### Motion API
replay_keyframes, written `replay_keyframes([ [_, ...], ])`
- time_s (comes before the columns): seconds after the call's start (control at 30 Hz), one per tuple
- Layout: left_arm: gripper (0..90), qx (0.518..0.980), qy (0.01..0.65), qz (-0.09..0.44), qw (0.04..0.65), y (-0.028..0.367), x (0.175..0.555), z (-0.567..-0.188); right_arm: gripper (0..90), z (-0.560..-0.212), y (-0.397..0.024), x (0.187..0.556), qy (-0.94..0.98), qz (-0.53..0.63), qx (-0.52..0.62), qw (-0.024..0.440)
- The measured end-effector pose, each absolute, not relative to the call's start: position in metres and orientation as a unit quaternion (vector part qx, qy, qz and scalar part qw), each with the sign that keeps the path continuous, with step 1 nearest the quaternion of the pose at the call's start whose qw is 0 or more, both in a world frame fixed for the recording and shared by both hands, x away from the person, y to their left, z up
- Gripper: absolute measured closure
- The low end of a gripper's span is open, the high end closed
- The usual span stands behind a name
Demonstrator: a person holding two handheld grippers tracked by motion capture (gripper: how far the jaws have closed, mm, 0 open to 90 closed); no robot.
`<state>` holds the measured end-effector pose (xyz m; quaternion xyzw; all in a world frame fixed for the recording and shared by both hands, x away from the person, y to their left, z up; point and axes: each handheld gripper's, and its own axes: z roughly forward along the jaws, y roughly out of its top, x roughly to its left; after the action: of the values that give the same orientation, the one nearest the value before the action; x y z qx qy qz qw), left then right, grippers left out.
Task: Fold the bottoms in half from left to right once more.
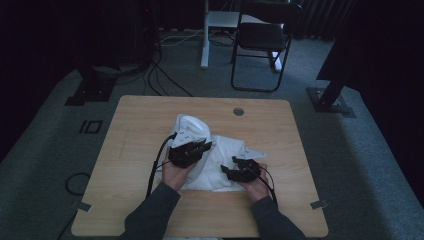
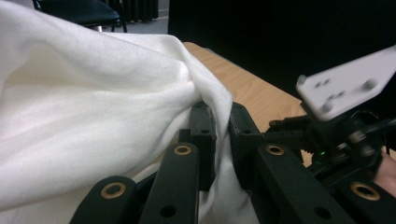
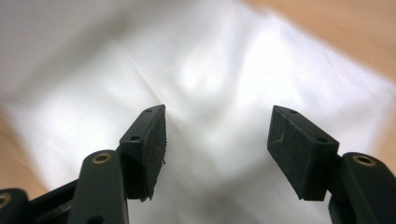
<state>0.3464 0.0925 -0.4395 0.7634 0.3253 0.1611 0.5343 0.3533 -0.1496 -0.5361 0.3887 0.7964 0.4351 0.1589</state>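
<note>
A crumpled white cloth point(image 1: 220, 157) lies in the middle of the wooden table point(image 1: 135, 135). My left gripper point(image 1: 204, 146) rests on the cloth's left side, its jaws shut on a raised fold of the cloth point(image 2: 93, 102); in the left gripper view the fabric is pinched between the pads at the left gripper point(image 2: 222, 123). My right gripper point(image 1: 227, 171) hovers over the cloth's near right part. In the right gripper view the right gripper point(image 3: 217, 128) stands open, with flat white cloth point(image 3: 210, 70) below and nothing between the pads. The right gripper point(image 2: 345, 135) also shows beyond the left jaws.
A round grommet hole point(image 1: 238, 111) sits near the table's far edge. A black chair point(image 1: 262, 40) and a white desk leg point(image 1: 204, 45) stand on the carpet behind. Cables point(image 1: 160, 80) run over the floor at the back left. Bare wood surrounds the cloth.
</note>
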Motion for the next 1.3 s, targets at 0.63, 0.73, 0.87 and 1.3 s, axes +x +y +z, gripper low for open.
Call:
replay_keyframes([
  [0.63,83.7,0.797,0.302,0.099,0.513,0.037,0.355,-0.487,37.8,-0.543,-0.187,0.351,0.778,0.43,0.431,0.158],
  [0.73,83.6,0.814,0.296,0.088,0.492,0.022,0.355,-0.505,39.3,-0.535,-0.22,0.353,0.743,0.45,0.468,0.161],
  [0.87,83.5,0.834,0.299,0.064,0.459,0.002,0.355,-0.535,40.2,-0.528,-0.236,0.352,0.725,0.472,0.473,0.167],
  [1.3,74.3,0.843,0.294,0.054,0.447,0.001,0.35,-0.54,73.0,-0.521,-0.185,0.385,0.775,0.428,0.438,0.154],
])
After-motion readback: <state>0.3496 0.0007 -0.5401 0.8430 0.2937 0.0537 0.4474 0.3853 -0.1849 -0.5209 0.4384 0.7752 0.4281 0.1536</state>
